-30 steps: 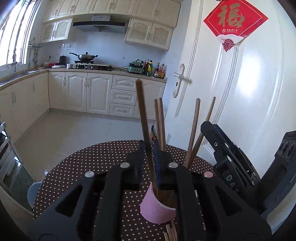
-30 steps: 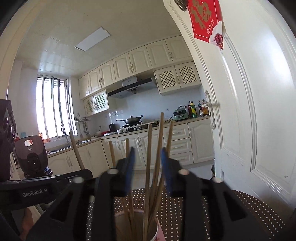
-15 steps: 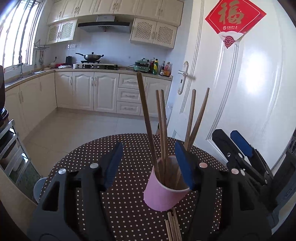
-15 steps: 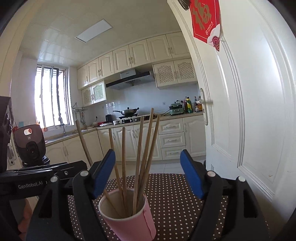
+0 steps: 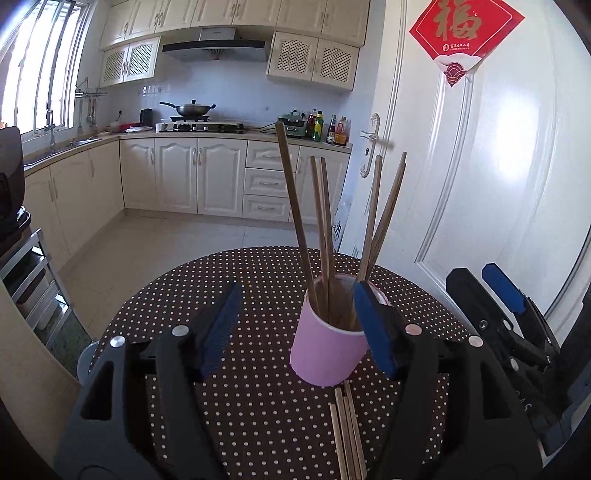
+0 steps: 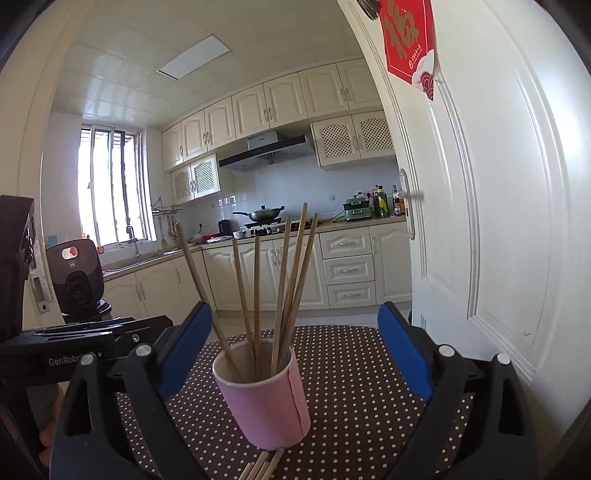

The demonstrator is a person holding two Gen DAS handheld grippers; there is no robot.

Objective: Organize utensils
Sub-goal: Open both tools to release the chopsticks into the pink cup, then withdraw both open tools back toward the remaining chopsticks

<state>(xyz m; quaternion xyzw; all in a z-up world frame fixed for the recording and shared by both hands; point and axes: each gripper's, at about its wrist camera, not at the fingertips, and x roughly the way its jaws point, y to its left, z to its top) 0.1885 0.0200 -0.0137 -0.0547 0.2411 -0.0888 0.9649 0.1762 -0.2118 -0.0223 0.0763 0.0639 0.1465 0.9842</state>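
Observation:
A pink paper cup [image 5: 327, 350] stands upright on the round brown polka-dot table [image 5: 258, 295] and holds several wooden chopsticks [image 5: 321, 221] that lean apart. It also shows in the right wrist view [image 6: 267, 400], with its chopsticks [image 6: 284, 288]. More chopsticks [image 5: 345, 435] lie flat on the table just in front of the cup; their ends show in the right wrist view [image 6: 260, 467]. My left gripper [image 5: 299, 328] is open and empty, jaws wide apart on either side of the cup. My right gripper [image 6: 295, 354] is open and empty, also framing the cup. The right gripper shows at the right of the left wrist view [image 5: 498, 306].
A white door [image 5: 498, 166] with a red paper decoration [image 5: 461, 33] stands just right of the table. The kitchen counter with stove and wok [image 5: 190, 109] runs along the far wall. The table edge drops to a tiled floor [image 5: 166, 240].
Both grippers were shut on chopsticks standing in the cup, then opened wide, let go and drew back from the cup. The chopsticks stay in the cup.

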